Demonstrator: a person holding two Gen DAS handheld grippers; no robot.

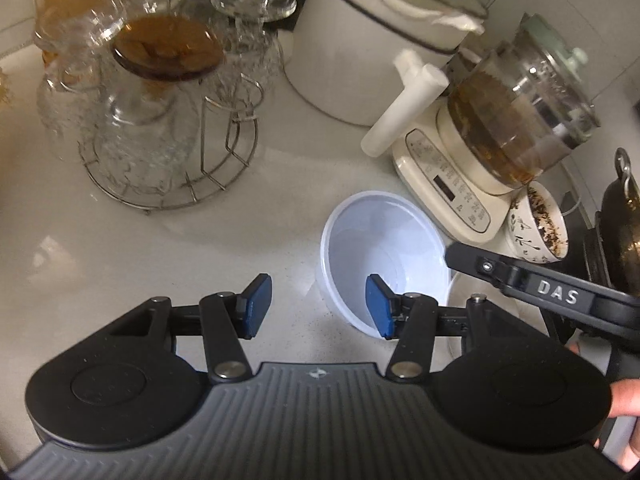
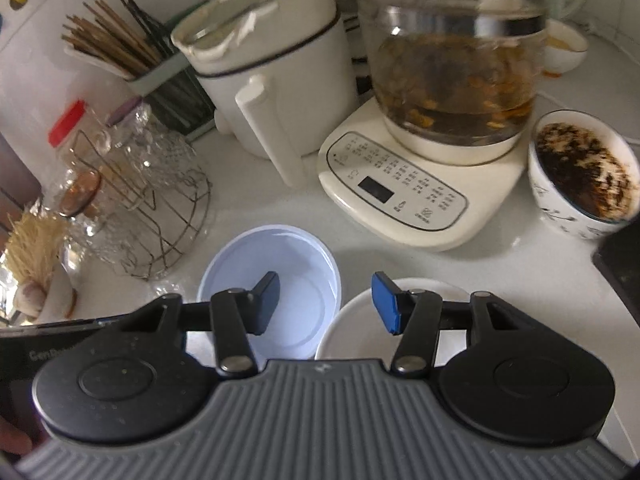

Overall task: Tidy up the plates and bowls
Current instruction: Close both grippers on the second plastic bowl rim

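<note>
Nearest in the left wrist view: left gripper (image 1: 318, 306) with fingers (image 1: 256, 306) spread wide, nothing between them, right pad overlapping the near rim of the white plastic bowl (image 1: 384, 248); contact there impossible to tell. Nearest in the right wrist view: right gripper (image 2: 325, 304) likewise spread and empty, left pad hanging over the bowl's (image 2: 288, 280) hollow, right pad over the white plate (image 2: 360, 320). Bowl upright on the pale desk (image 1: 120, 248), plate just beside it on the right, rims close or touching, hard to say which. Seen from the left camera, only a sliver of the plate (image 1: 460, 300) showing under the right gripper's black body. Judged step: approach and line-up before any grasp, neither dish yet lifted. Next move, by the look of it: lower one pair of fingers astride the bowl's thin wall, one pad inside and one outside, pinch gently as light plastic may flex or slide, then raise and set it onto the plate or stack it. Care needed so both grippers do not collide, being crowded over the same spot. Farther back: wire rack of glass cups (image 2: 160, 200) to the left, a used patterned bowl (image 2: 580, 184) with dark residue to the right, beside the glass kettle on its cream base (image 2: 416, 184), then the white lidded pot (image 2: 272, 80) and chopstick holder (image 2: 160, 76) by the wall.
</note>
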